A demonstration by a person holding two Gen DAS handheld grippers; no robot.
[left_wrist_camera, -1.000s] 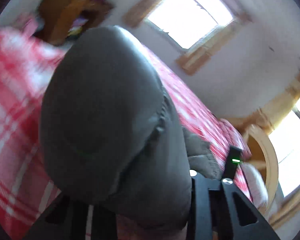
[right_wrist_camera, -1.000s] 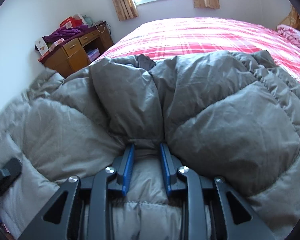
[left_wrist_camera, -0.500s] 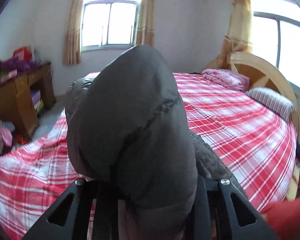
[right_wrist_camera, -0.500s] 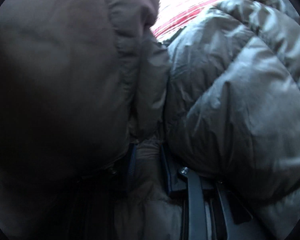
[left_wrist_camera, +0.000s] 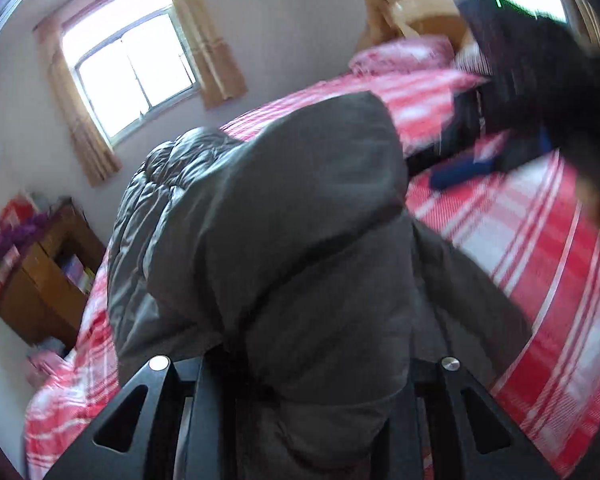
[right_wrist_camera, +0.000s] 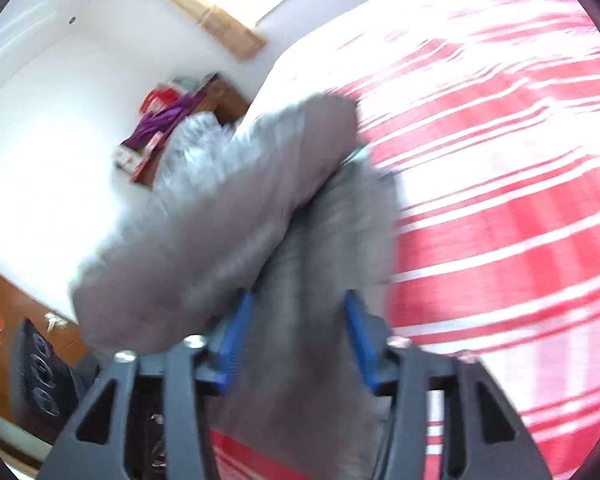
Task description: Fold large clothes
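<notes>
Grey, puffy and slippery-looking, the down jacket (left_wrist_camera: 284,248) hangs bunched over the red plaid bed (left_wrist_camera: 532,264), each claw — left (left_wrist_camera: 304,396), right (right_wrist_camera: 296,340) — pinching a fold; I'd grip seams, not padding.

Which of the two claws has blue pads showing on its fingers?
The right claw: blue pads flank the gray puffer jacket it grips. The left claw shows only black fingers, with the jacket bulging between them.

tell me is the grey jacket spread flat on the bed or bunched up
Bunched up: the grey jacket bulges in folds between both claws, left claw and right claw, above the bed.
</notes>
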